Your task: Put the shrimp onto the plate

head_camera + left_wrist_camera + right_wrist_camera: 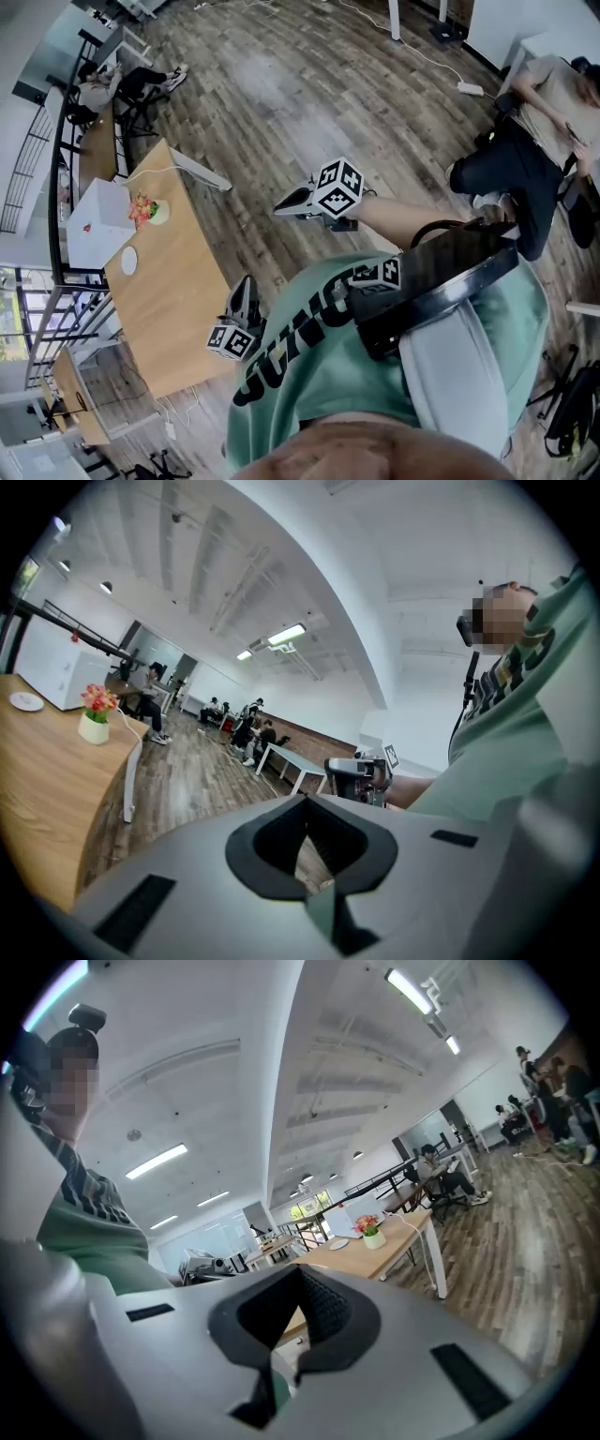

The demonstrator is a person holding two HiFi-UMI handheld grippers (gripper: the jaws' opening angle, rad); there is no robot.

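A long wooden surface [173,281] stands on the plank floor [281,103] on white legs [199,172]. At its far end a white box [94,223] sits just beside a small pot of flowers [145,211]. A person [539,131] sits at the upper right, near a power strip [471,89]. Another seated person [103,89] is beyond the box. Strip lights [286,635] run along the ceiling.

White plate [128,260], tan wooden table [178,309]

We find the table [183,319] free at its near half; a white box [97,228], flower pot [156,214] and plate [128,260] crowd the far end.
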